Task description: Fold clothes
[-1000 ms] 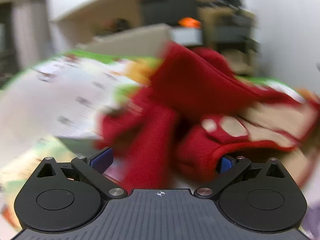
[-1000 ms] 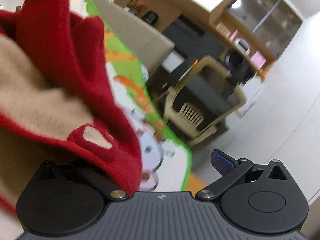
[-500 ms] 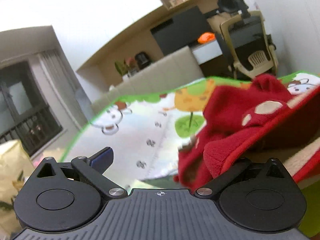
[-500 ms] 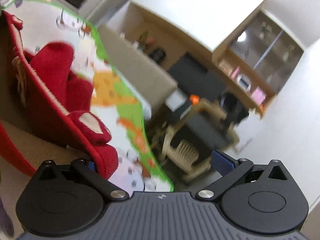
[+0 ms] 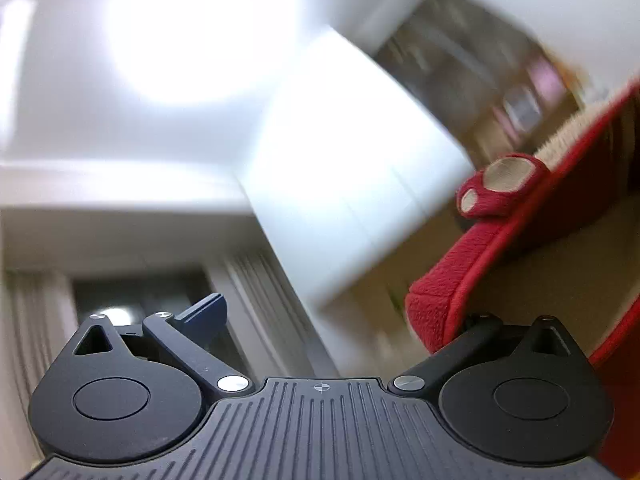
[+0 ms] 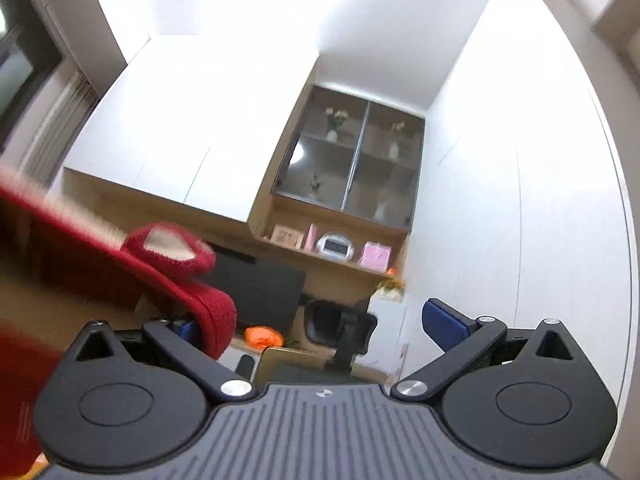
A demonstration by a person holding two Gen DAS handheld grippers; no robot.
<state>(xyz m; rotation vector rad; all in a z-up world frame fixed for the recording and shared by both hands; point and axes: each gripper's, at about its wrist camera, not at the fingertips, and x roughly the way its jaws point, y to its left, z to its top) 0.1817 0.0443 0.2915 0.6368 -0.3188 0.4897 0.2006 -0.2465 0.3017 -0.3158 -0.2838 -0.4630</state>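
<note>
Red garment (image 6: 188, 292) over gripper's (image 6: 320, 326) left finger

Red garment (image 5: 472, 264) is crowding the left view's right side; red fabric (image 6: 120, 264) is blocking the right view's lower left; elsewhere open air is lying ahead.

left tool (image 5: 332, 312): black, ribbed housing | right tool (image 6: 316, 324): blue pads, silver screws

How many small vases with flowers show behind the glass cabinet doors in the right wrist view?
4: upper left pane, upper right pane, lower left pane, and a fainter one in the lower right pane. Reflections on the glass may hide others.
</note>
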